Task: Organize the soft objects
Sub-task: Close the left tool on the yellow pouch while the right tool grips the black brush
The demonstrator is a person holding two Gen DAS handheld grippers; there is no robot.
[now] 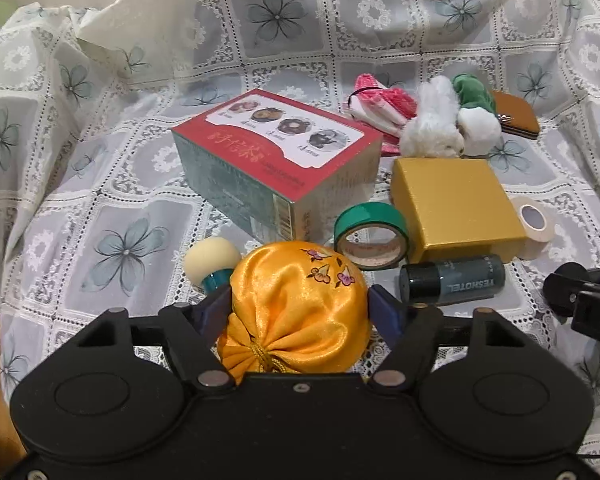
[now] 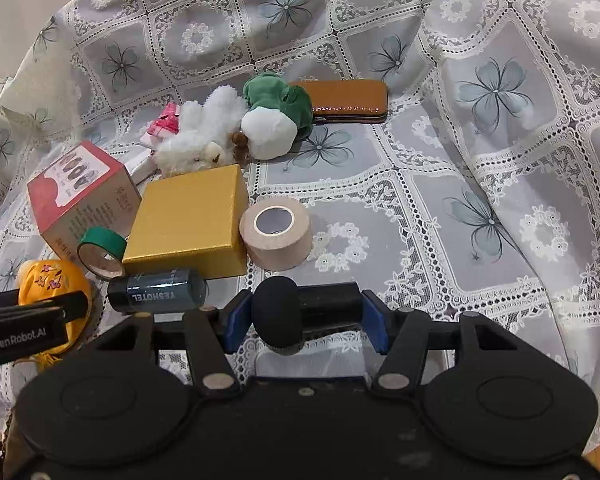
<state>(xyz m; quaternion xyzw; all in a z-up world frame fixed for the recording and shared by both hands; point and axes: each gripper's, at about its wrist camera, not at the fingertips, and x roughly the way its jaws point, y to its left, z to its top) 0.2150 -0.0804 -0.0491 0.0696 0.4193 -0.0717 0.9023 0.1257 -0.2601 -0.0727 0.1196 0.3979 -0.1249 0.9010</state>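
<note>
The left wrist view shows the left gripper (image 1: 300, 304) pinching the slippery yellow pouch (image 1: 296, 300), just in front of the red box (image 1: 278, 160), while the right gripper (image 2: 306, 316) holds a black foam-tipped thing (image 2: 296, 310); the satin may slide free on lifting.

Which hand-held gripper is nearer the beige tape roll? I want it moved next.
Right. The right hand-held gripper sits just in front of the beige tape roll; the left hand-held gripper is far across, around the yellow pouch.
</note>
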